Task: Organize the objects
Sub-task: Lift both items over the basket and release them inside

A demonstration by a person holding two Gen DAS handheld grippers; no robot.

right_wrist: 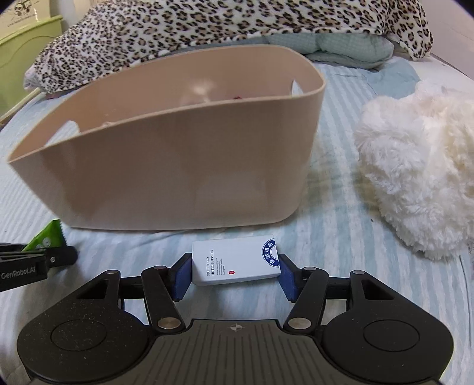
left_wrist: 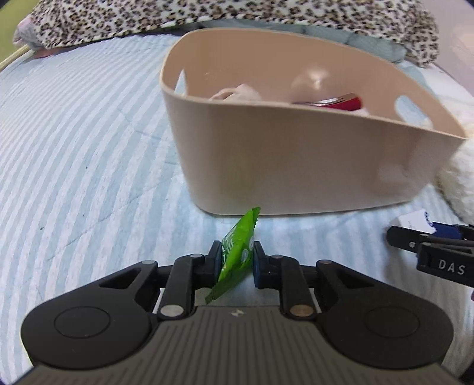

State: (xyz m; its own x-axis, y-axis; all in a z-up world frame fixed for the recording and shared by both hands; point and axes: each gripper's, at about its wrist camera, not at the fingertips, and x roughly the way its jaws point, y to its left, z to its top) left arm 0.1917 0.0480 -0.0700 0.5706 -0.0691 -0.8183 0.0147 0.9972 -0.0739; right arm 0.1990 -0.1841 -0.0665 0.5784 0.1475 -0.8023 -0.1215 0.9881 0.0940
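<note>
My left gripper (left_wrist: 237, 251) is shut on a green sachet (left_wrist: 237, 251), held tilted just above the striped bedspread in front of the beige basket (left_wrist: 296, 160). My right gripper (right_wrist: 234, 266) is shut on a small white box with blue print (right_wrist: 234, 260), low over the bed in front of the same basket (right_wrist: 177, 177). The left gripper and the sachet (right_wrist: 44, 237) show at the left edge of the right wrist view. The right gripper and the box (left_wrist: 414, 220) show at the right edge of the left wrist view. The basket holds a red item (left_wrist: 340, 103) and pale items.
A fluffy white cushion (right_wrist: 420, 171) lies right of the basket. A leopard-print blanket (right_wrist: 207, 23) and a grey-green pillow (right_wrist: 340, 47) lie behind it. A green cabinet (right_wrist: 23, 38) stands at far left. Striped bedspread (left_wrist: 74, 163) stretches left of the basket.
</note>
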